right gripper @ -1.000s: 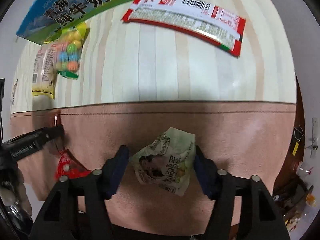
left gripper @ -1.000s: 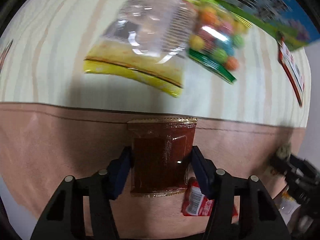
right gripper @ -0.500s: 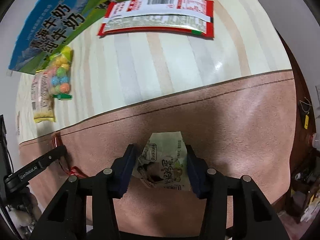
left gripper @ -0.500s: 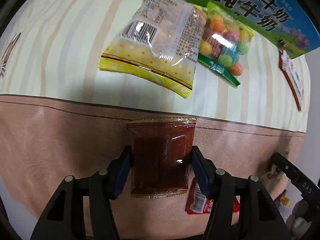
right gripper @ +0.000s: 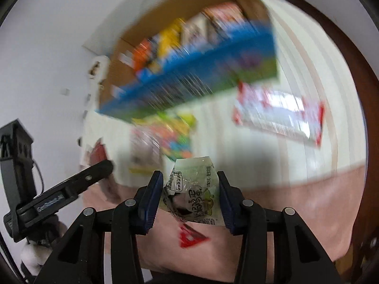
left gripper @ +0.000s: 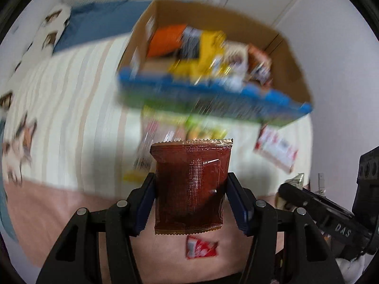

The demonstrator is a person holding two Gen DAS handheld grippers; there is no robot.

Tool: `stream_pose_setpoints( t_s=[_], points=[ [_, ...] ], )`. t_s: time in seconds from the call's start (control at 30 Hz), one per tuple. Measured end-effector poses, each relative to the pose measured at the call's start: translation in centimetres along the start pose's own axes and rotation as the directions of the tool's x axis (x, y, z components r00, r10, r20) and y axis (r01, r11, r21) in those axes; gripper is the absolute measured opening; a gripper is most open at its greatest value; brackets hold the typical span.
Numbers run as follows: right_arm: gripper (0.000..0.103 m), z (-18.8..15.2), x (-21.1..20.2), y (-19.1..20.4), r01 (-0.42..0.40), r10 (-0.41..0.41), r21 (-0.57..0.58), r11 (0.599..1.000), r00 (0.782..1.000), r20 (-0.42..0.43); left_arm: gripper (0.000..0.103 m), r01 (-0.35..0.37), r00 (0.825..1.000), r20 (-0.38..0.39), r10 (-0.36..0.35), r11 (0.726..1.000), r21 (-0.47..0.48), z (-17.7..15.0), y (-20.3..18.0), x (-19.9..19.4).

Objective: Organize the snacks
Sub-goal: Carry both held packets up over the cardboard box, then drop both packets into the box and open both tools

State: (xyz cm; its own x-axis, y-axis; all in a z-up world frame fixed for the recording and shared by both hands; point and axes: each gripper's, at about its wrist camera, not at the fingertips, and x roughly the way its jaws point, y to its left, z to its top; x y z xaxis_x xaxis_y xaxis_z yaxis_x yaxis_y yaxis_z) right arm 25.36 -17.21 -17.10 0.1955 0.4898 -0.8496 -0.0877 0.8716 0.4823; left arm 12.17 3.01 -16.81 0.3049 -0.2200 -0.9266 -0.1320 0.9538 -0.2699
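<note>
Showing "DAS" lettering, right hand-held gripper (left gripper: 287,190) clamps pale green packet (right gripper: 193,198).

A dark brown packet (left gripper: 190,189) is hanging upright between the left tongs (left gripper: 190,203), a pale green wrapped snack (right gripper: 191,195) is sitting tilted in the right tongs (right gripper: 190,200), and a small red packet (left gripper: 200,249) is lying flat below.

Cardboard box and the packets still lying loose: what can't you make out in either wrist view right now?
- Cardboard box, both views: motion blur smears the packets inside; no labels or count readable.
- Colourful candy bag, right wrist view: blurred; in the left wrist view the brown packet covers most of it.
- Small red packet, right wrist view: partly behind the green-white packet.
- Long red-edged packet: print unreadable, blurred.
</note>
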Motion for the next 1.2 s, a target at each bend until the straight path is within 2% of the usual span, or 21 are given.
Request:
stream_pose_setpoints(
  t_s=[0.13,0.27,0.4,0.53,0.63,0.77,0.93,1.1,1.13,1.2],
  points=[
    [0.048,5.0,-1.5,3.5,-0.005,0.01,-0.068,0.998,0.998,0.067,0.056,0.042,0.999,0.032,-0.043,0.999,0.016,5.3,-0.2,-1.0],
    [0.048,10.2,-2.3,5.4,0.044,-0.029,-0.116,0.992,0.991,0.132,0.056,0.025,0.997,0.066,-0.028,0.999,0.049,10.4,-0.6,-1.9],
    [0.048,14.3,-1.5,5.8,0.142,-0.118,-0.154,0.978,0.981,0.154,0.056,-0.002,1.0,0.022,0.001,0.999,0.037,15.1,0.9,-0.6],
    [0.048,17.9,1.6,5.2,0.218,-0.202,-0.17,0.961,0.973,0.109,0.056,-0.082,0.996,-0.041,0.083,0.996,0.035,18.4,2.3,3.6],
    [0.048,19.3,4.2,4.4,0.258,-0.251,-0.181,0.949,0.966,0.062,0.056,-0.119,0.987,-0.105,0.121,0.993,0.023,19.4,3.6,6.6],
    [0.048,19.6,7.9,2.7,0.267,-0.273,-0.166,0.949,0.962,-0.013,0.056,-0.141,0.971,-0.193,0.14,0.99,0.009,19.8,4.8,10.4],
    [0.048,19.5,10.7,1.1,0.295,-0.31,-0.164,0.941,0.948,-0.073,0.056,-0.179,0.959,-0.211,0.187,0.982,0.056,19.2,4.6,12.0],
    [0.05,19.5,11.5,0.6,0.293,-0.313,-0.165,0.942,0.943,-0.111,0.056,-0.183,0.957,-0.218,0.192,0.981,0.06,19.1,4.3,12.2],
    [0.052,19.6,11.5,0.6,0.3,-0.321,-0.169,0.939,0.94,-0.116,0.057,-0.182,0.956,-0.223,0.191,0.982,0.058,19.1,4.4,12.2],
    [0.071,19.8,11.4,0.9,0.308,-0.328,-0.167,0.937,0.938,-0.111,0.06,-0.177,0.956,-0.227,0.183,0.983,0.047,19.2,4.4,11.9]
  ],
)
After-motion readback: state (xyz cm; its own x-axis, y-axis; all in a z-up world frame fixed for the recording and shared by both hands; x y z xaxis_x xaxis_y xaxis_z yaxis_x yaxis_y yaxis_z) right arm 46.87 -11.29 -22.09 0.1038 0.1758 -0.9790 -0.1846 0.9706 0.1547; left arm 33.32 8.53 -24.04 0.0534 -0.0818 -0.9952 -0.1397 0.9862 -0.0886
